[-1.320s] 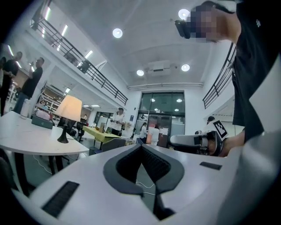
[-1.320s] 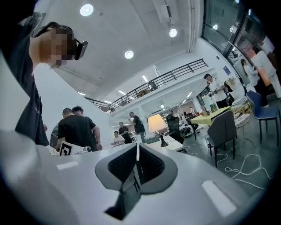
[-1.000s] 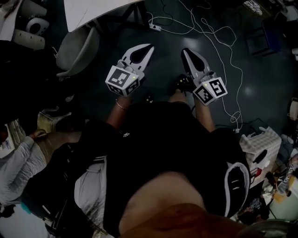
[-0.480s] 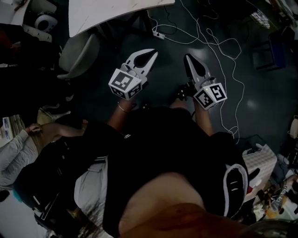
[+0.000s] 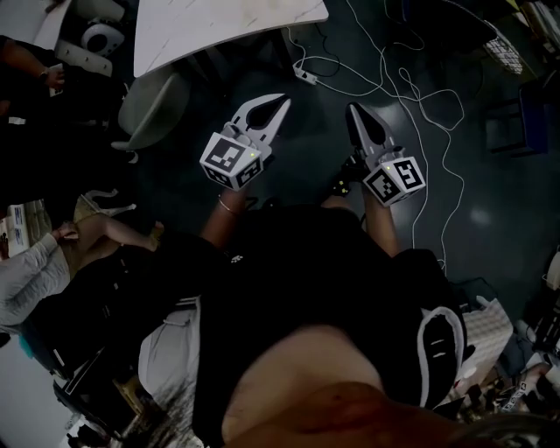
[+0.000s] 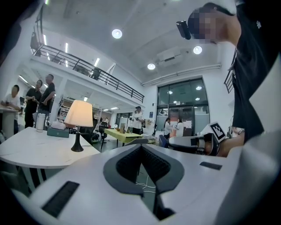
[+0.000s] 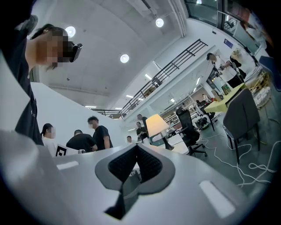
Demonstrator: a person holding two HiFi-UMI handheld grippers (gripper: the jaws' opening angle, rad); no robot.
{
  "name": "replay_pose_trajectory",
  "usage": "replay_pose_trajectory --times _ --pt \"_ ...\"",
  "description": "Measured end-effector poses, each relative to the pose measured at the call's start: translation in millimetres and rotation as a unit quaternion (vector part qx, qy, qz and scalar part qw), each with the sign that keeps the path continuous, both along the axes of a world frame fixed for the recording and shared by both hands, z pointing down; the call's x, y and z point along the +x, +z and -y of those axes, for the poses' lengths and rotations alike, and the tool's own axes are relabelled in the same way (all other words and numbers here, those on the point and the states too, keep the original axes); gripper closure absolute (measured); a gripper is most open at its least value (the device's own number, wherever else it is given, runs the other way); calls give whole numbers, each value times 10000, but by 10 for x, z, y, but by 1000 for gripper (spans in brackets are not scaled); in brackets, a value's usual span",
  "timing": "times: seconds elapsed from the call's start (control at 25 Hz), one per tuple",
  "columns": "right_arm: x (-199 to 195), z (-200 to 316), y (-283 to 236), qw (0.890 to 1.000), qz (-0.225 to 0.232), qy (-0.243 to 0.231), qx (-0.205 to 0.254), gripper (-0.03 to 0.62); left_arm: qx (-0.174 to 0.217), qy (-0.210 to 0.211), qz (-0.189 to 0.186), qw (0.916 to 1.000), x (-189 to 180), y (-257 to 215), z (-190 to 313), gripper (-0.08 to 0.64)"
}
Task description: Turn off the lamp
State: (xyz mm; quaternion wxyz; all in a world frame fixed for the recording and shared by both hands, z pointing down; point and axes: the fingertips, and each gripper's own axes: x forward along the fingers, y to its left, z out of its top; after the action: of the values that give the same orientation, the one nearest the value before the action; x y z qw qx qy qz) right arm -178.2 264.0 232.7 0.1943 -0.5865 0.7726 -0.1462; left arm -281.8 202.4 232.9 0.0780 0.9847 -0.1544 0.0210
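The lamp (image 6: 79, 117) is lit, with a cream shade and a dark stem and base. It stands on a white table (image 6: 30, 151), ahead and to the left in the left gripper view. In the right gripper view the lamp (image 7: 157, 125) shows just right of the jaw tips, some way off. My left gripper (image 5: 282, 101) (image 6: 141, 146) is shut with nothing in it and is held level over the dark floor. My right gripper (image 5: 352, 108) (image 7: 136, 145) is beside it, also shut and empty. In the head view only the table's corner (image 5: 227, 26) shows; the lamp is out of frame.
A grey chair (image 5: 153, 105) stands by the table corner. White cables (image 5: 411, 79) and a power strip (image 5: 304, 74) lie on the floor ahead. People sit at the left (image 5: 35, 271) and stand behind the table (image 6: 41, 99). A black office chair (image 7: 189, 128) is near the lamp.
Both grippers have travelled forward over the floor, still shut. In the head view the white table and grey chair have come lower into the frame, closer to the grippers.
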Motion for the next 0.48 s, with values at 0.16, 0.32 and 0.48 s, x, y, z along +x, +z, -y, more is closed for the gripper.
replay_pose_trajectory --times 0.16,0.32,0.48 --pt "218 43 -19 9999 22 -102 -3 592 13 -104 48 9999 199 -18 20 554" --pt "483 83 -26 9998 61 -180 -21 592 0 -271 161 9995 419 -59 41 554" --pt "687 168 -15 9994 111 -324 -3 592 11 -361 128 9993 608 -75 72 554"
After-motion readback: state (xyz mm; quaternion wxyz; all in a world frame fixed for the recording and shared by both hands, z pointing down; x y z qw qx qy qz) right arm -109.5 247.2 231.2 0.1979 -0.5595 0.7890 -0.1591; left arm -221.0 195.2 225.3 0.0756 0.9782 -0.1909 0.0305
